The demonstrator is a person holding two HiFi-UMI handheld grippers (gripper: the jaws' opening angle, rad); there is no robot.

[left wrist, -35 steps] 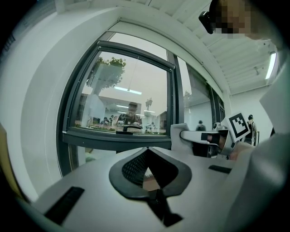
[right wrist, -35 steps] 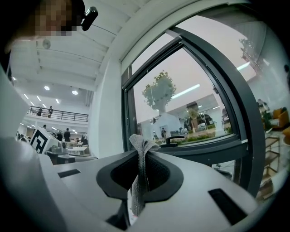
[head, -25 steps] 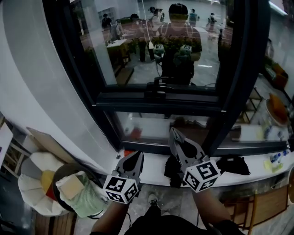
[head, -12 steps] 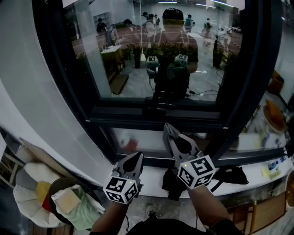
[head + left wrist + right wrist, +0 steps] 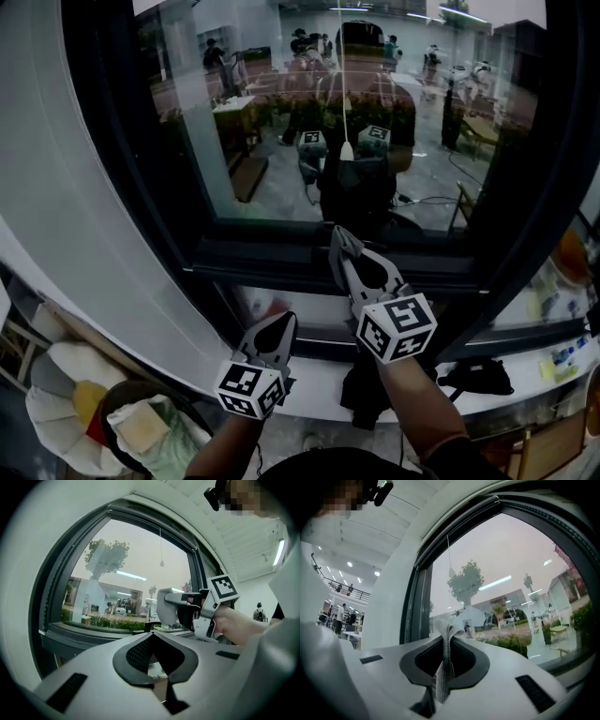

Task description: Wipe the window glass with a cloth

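Right, my right tongs [image 5: 339, 246] are clamped on a narrow fold of grey cloth [image 5: 442, 667]. The fold stands up between the jaws and pokes a little past their tips. Those tips point up toward the window glass [image 5: 281, 122], about level with the dark lower frame [image 5: 272, 255]. I cannot tell whether the cloth touches the pane. My left tongs [image 5: 278, 328] sit lower and to the left of the right pair. Their jaws are brought together with nothing in them, and they are aimed at the same window.

I judge the wiping proper is not yet under way, or is only at the bottom edge. To do it well, the cloth and not the hard tips should meet the glass. Only a small tuft projects ahead of the jaws, so I'd tilt the right tongs to lay the side of the fold flat on the pane and press lightly. Then I'd sweep in overlapping passes, working away from the frame just ahead of the tips. The grip looks thin, and too much drag could pull the cloth free. The left tongs are best held back, clear of the sweep.
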